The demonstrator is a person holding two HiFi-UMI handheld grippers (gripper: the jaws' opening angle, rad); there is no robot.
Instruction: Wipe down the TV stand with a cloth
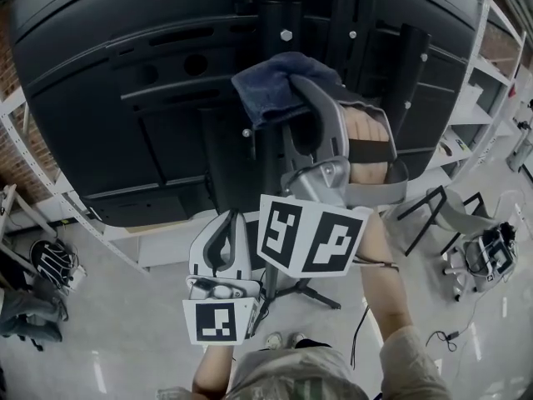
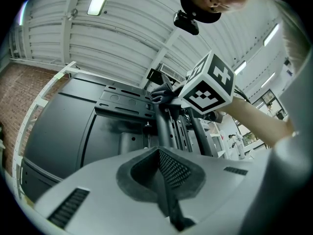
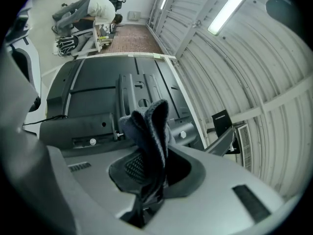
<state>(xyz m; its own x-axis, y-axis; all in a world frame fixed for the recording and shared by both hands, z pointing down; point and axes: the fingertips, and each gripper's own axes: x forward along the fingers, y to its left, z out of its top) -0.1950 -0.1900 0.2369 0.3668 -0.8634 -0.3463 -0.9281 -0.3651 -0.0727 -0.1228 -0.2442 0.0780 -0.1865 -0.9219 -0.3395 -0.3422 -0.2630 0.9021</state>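
Right gripper [image 3: 146, 185] pinches a folded, fuzzy dark-blue cloth [image 1: 265, 90] between its 2 ribbed pads, up at the matte black metal post of the TV stand [image 1: 275, 27]. Left gripper [image 2: 165, 190] hangs lower, jaws pressed together, empty.

Blue cloth [image 1: 268, 88] in right gripper [image 1: 301, 90]

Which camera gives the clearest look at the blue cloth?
The right gripper view: the cloth fills the middle, bunched and clamped in the jaws of the right gripper. The head view shows it from above, by the black column of the TV stand. The left gripper view catches only a small dark scrap, far off.
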